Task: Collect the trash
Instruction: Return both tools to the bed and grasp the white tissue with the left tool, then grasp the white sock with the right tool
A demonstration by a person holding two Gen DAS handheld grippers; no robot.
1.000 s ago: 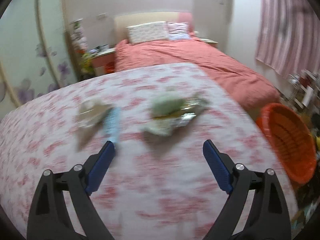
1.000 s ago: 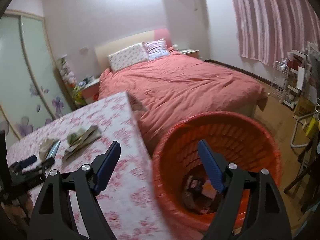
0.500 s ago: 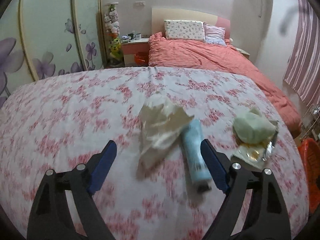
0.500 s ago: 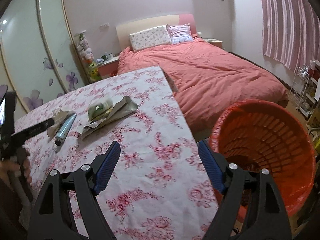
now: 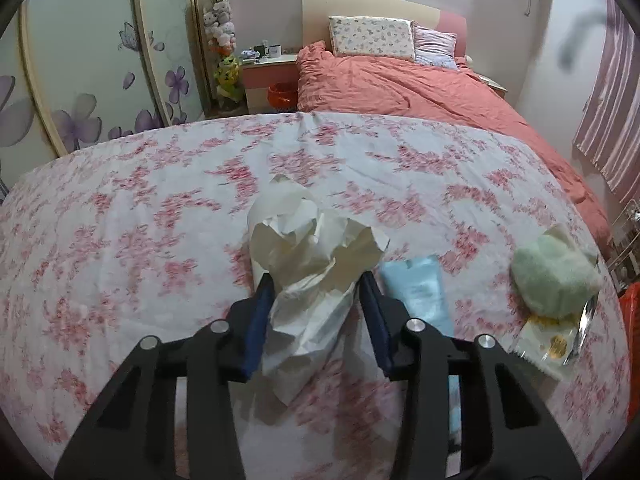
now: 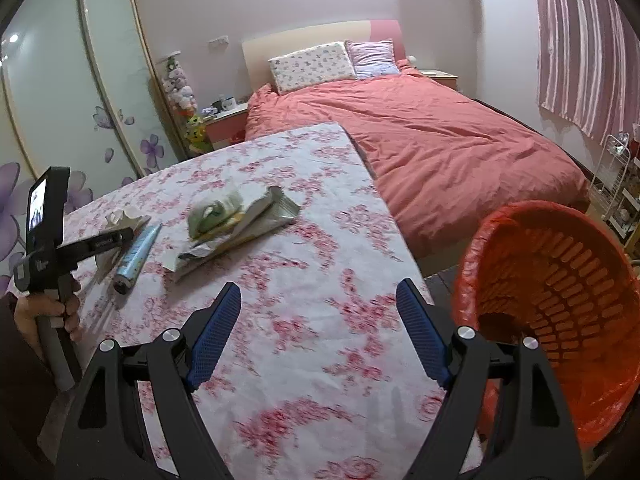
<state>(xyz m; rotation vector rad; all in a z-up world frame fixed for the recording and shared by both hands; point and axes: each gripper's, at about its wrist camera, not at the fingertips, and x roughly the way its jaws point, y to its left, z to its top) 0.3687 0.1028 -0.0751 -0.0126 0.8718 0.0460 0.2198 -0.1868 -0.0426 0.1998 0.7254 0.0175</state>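
Observation:
Crumpled white paper (image 5: 316,264) lies on the floral tablecloth (image 5: 140,240). My left gripper (image 5: 318,292) has closed on the paper, a blue pad on each side of it. A light blue tube (image 5: 420,288) lies just right of it, and a green wad on foil wrappers (image 5: 554,276) further right. In the right wrist view my right gripper (image 6: 320,312) is open and empty over the table, with the tube (image 6: 138,252), the wrappers (image 6: 236,224) and the left gripper (image 6: 96,242) to its far left.
An orange trash basket (image 6: 560,292) with a red liner stands on the floor off the table's right edge. A bed with a coral duvet (image 6: 440,140) lies beyond the table. A wire rack (image 6: 616,184) stands at far right.
My left gripper has swung left from the wrappers to the crumpled paper, moved in and closed around it. My right gripper has swung left from over the basket to over the table.

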